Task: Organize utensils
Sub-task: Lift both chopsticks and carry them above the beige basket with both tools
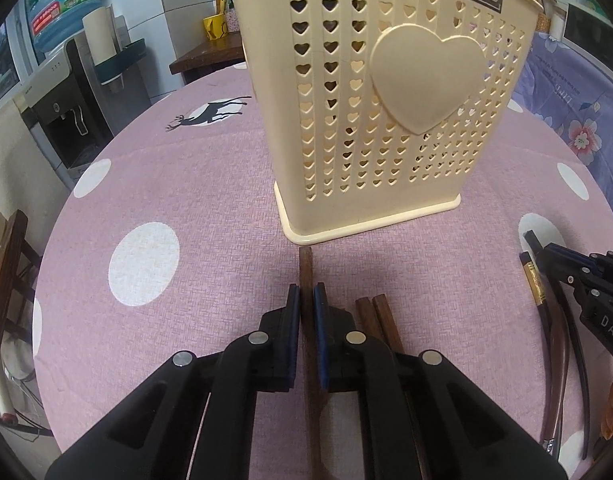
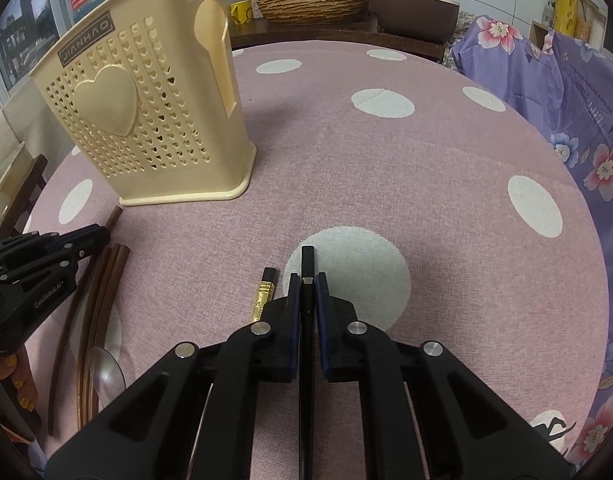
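Note:
A cream plastic utensil holder [image 1: 386, 92] with heart-shaped holes stands upright on the pink dotted tablecloth [image 1: 178, 184]; it also shows in the right wrist view [image 2: 146, 112]. My left gripper [image 1: 306, 300] is shut on a brown wooden chopstick [image 1: 305, 268] whose tip lies just in front of the holder's base. Two more brown chopsticks [image 1: 372, 312] lie beside it to the right. My right gripper [image 2: 307, 286] is shut on a black chopstick [image 2: 307, 260] low over the cloth. A black chopstick with a gold band [image 2: 264, 292] lies just left of it.
Brown chopsticks [image 2: 106, 276] and a clear spoon [image 2: 106, 376] lie on the cloth at the left of the right wrist view, below the left gripper [image 2: 94, 236]. A purple floral cloth [image 2: 578, 120] hangs along the table's right edge. A water dispenser [image 1: 66, 112] stands beyond the left edge.

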Demonstrator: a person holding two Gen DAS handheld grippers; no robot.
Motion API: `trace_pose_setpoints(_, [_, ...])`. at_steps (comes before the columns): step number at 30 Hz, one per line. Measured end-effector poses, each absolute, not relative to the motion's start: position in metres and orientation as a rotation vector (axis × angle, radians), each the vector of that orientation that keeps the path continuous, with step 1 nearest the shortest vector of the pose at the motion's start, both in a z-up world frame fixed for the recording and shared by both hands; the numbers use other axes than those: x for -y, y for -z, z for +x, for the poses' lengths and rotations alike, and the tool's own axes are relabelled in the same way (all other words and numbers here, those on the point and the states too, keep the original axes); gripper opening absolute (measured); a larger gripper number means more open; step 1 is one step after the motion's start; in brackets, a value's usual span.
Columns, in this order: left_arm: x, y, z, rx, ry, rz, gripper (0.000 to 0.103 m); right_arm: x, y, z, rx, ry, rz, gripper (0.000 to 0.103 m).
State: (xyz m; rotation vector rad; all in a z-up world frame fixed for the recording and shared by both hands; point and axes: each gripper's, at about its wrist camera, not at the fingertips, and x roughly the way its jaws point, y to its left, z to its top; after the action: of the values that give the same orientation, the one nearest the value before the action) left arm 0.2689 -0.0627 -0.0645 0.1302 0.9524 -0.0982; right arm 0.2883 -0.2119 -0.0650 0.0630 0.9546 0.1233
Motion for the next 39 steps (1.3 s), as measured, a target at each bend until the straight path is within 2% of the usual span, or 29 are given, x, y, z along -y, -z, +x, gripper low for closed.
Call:
trace_pose_setpoints(6, [0.045,0.041,0.258,-0.907,0.132,0.04,0.008,0.229,0.042,0.278,-0.894,-0.155,0.149,0.008])
trace_pose_setpoints(14, [0.012,-0.051,0.219,-0.702,0.19,-0.073,0.008,0.257,-0.035,0.243,-0.714,-0.213,0.227,0.008])
trace_pose_setpoints(19, [-0.002,-0.089,0.208,-0.608,0.189,-0.081,0.008,0.272,-0.082,0.219,-0.609,-0.226,0.224,0.008])
trace_pose_setpoints(31, [-0.005,-0.103,0.201,-0.555,0.183,-0.062,0.008,0.27,-0.109,0.211,-0.575,-0.226,0.173,0.008])
trace_pose_setpoints(39, [-0.012,-0.141,0.203,-0.486,0.183,-0.053,0.008,0.262,-0.146,0.212,-0.514,-0.233,0.128,0.008])
